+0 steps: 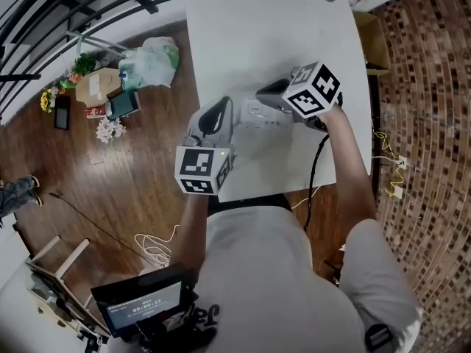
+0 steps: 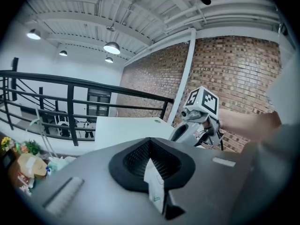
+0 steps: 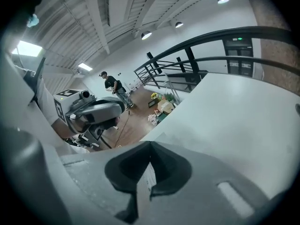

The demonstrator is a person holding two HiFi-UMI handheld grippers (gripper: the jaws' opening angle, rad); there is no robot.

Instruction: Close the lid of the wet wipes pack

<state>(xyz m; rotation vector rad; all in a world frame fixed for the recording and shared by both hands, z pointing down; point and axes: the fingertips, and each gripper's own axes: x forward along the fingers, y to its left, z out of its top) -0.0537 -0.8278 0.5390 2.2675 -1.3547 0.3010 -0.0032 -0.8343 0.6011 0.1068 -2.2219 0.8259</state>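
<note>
1. Bags [image 1: 151, 61] and a box [image 1: 96, 87] lie on the wood floor [image 1: 110, 190], left of the white table [image 1: 243, 28].
2. The left gripper [image 1: 223, 109] works near the table's front edge. Its jaws are clamped on a thin white edge of the pack [image 1: 254, 115]; the left gripper view shows a small green mark on that edge.
3. The pack lies on the table between the two grippers, with both tools at it.
4. The right gripper [image 1: 266, 94] reaches over the pack's right end, its jaws pressed together on a thin white flap [image 3: 142, 191].
5. A brick wall [image 1: 419, 123] stands right of the table.
</note>
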